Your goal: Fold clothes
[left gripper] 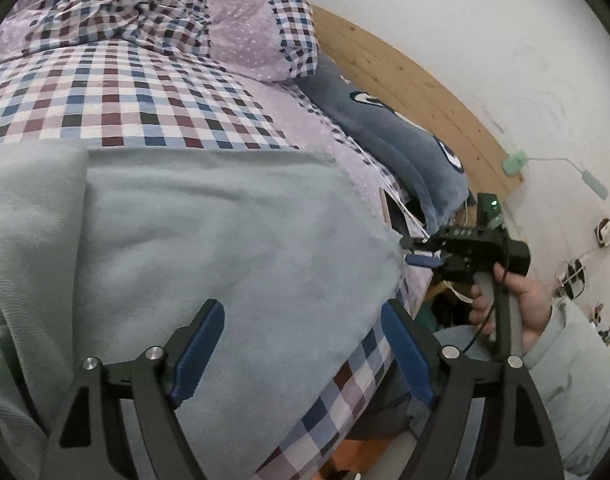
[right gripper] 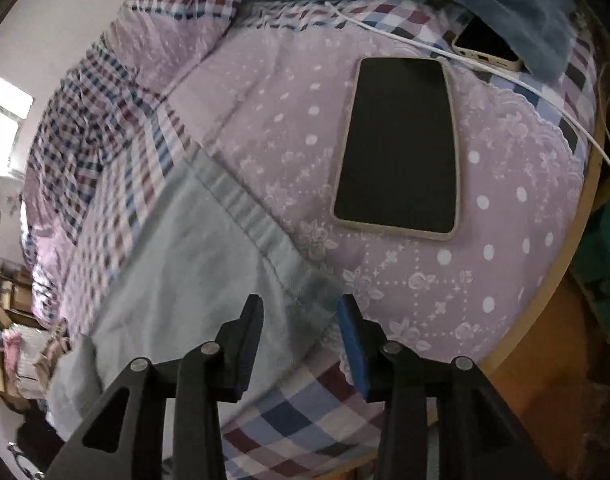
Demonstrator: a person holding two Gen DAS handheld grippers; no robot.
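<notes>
A pale green garment [left gripper: 225, 232] lies spread on the bed [left gripper: 117, 96], filling the middle and left of the left wrist view. The left gripper [left gripper: 301, 344] hangs low over it with its fingers [left gripper: 201, 344] wide apart, holding nothing. At the right of that view a hand [left gripper: 517, 304] in a pale sleeve grips the right gripper [right gripper: 301, 344] by its handle. Its fingers [right gripper: 251, 344] stand part open around the garment's hem corner, not pinching it. A dark tablet [right gripper: 401, 148] lies just beyond, in the upper middle. No writing can be read.
</notes>
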